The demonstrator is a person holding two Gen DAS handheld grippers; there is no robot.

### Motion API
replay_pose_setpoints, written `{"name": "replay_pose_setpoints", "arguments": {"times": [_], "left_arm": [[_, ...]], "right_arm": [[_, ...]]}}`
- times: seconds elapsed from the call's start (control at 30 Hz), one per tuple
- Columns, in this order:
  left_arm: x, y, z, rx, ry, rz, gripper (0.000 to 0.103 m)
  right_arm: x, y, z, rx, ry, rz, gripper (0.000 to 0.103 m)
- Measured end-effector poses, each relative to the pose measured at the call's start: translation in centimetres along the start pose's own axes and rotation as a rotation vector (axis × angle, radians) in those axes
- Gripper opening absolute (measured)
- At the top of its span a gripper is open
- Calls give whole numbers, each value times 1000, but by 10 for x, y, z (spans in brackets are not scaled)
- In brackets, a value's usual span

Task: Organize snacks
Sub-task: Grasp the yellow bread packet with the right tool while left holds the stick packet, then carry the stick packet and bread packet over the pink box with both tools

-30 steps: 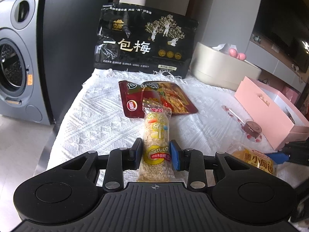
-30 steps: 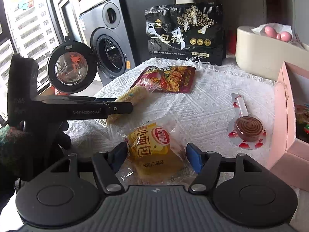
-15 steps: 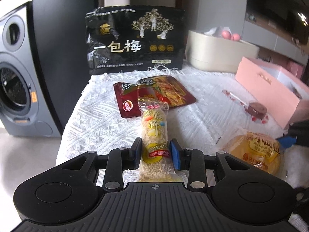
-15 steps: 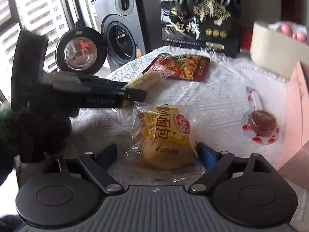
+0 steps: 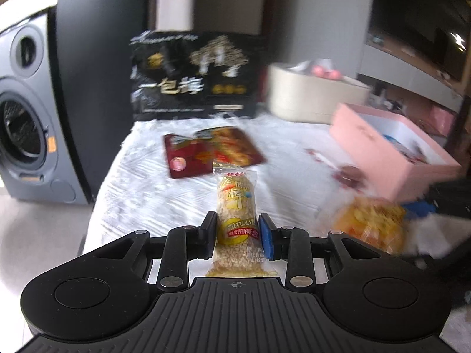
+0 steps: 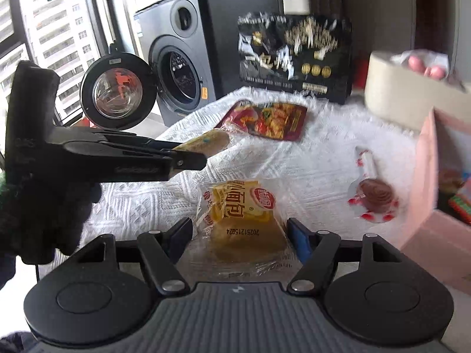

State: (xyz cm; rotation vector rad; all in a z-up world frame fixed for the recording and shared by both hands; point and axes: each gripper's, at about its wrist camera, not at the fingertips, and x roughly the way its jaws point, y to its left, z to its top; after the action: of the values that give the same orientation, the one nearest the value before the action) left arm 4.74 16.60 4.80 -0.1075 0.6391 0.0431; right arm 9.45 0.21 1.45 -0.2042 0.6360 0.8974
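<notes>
While my left gripper [image 5: 237, 235] pinches the grain bar [image 5: 237, 203], the bread packet [image 6: 240, 220] sits between my right gripper [image 6: 239, 236] pads, which have just been closing, near the table's [image 6: 309, 158] front edge

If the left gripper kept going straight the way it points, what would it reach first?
Likely the red snack packet lying on the white cloth, just beyond the puffed-rice bar that the left gripper holds; depth is uncertain.

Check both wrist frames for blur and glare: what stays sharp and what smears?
Left wrist view: the left gripper and its cereal bar are crisp, while the black pouch, pink box and table cloth smear. Right wrist view: the bread pack is sharp, the background pouch is streaked, and the window at left is blown out. Both bulge with fisheye.
</notes>
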Motion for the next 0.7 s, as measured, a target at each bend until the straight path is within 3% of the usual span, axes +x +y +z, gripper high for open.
{"name": "replay_pose_setpoints", "arguments": {"times": [0.2, 0.4, 0.47, 0.57, 0.7], "left_arm": [[-31, -45, -30, 37, 10, -117, 35], [-32, -100, -47, 86, 71, -269, 35], [-30, -116, -43, 90, 67, -291, 35], [-29, -132, -22, 71, 20, -309, 35], [-18, -155, 10, 52, -42, -329, 35]], "right_arm": [[-48, -3, -26, 2, -42, -66, 69], [-96, -20, -52, 38, -72, -177, 69], [-109, -31, -57, 71, -84, -214, 69], [-125, -49, -62, 118, -98, -264, 57], [-135, -68, -69, 149, -111, -297, 57]]}}
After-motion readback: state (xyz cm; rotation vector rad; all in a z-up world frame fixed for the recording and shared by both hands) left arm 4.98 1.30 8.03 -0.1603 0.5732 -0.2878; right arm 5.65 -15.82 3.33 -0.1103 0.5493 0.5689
